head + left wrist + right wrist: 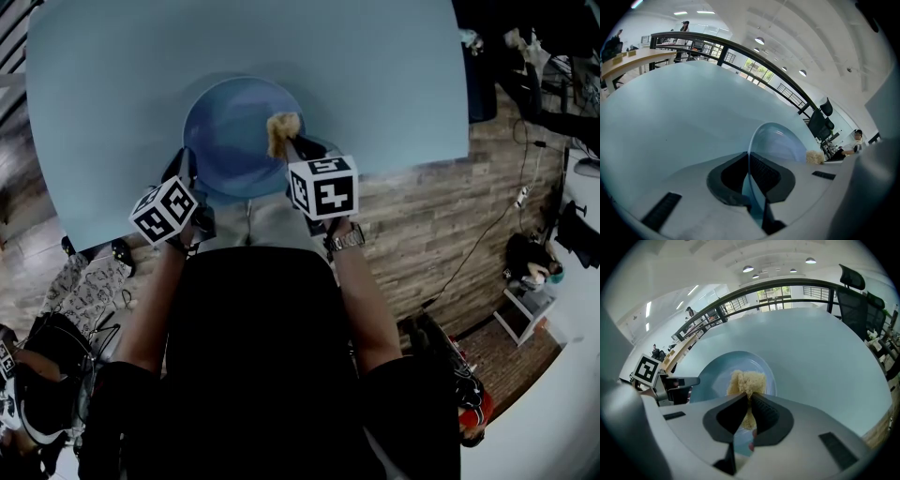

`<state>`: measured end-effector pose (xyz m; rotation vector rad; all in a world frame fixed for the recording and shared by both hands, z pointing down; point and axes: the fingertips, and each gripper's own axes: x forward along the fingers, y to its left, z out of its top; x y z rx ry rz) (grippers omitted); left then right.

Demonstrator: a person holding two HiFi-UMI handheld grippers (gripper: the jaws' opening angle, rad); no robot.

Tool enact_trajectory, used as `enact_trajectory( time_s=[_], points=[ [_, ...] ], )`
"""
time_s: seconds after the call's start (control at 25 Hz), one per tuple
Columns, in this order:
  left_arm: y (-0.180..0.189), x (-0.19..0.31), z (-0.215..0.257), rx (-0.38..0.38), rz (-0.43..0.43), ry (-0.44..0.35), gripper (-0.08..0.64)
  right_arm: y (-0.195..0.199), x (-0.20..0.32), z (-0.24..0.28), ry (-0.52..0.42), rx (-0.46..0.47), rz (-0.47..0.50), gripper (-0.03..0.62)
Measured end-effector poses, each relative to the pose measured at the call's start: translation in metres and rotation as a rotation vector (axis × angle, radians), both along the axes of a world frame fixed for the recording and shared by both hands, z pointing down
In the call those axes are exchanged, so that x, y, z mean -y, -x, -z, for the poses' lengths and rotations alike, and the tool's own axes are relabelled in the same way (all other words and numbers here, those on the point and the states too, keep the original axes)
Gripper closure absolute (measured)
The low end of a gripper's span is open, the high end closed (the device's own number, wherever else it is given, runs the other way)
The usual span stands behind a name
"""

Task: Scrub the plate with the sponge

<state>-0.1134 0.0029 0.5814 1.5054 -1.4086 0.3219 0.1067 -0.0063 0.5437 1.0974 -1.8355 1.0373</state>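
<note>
A pale blue plate [230,131] lies on the light blue table [112,94] near its front edge. My left gripper [185,178] is shut on the plate's near-left rim; in the left gripper view the plate rim [759,136] runs edge-on between the jaws of the left gripper [749,174]. My right gripper [292,145] is shut on a yellow sponge [281,129], which rests on the plate's right part. In the right gripper view the sponge [747,380] sticks out past the right gripper [750,416] over the plate [712,373].
The table's front edge [394,167] runs just behind my hands, with wood-pattern floor [441,225] below. Bags and shoes [47,375] lie on the floor at left, cables and a person [530,262] at right. Office chairs [855,301] stand beyond the table.
</note>
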Motion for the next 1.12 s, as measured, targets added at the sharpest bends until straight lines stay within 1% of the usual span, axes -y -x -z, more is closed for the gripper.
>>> enact_trajectory(
  time_s=[0.16, 0.48, 0.68, 0.84, 1.12],
  points=[
    [0.000, -0.001, 0.000, 0.001, 0.011, 0.002, 0.554, 0.028, -0.002, 0.001, -0.001, 0.038, 0.037, 0.558],
    [-0.001, 0.001, 0.001, -0.023, 0.042, 0.007, 0.554, 0.084, -0.010, -0.001, 0.002, 0.093, 0.136, 0.558],
    [-0.003, -0.002, 0.001, -0.041, 0.075, 0.025, 0.554, 0.102, -0.011, -0.002, 0.002, 0.128, 0.133, 0.558],
    [-0.003, -0.001, 0.003, -0.056, 0.080, 0.019, 0.554, 0.121, -0.013, -0.005, 0.001, 0.163, 0.130, 0.558],
    [-0.004, 0.001, 0.000, -0.055, 0.085, 0.031, 0.554, 0.144, -0.020, -0.012, 0.011, 0.211, 0.169, 0.558]
  ],
)
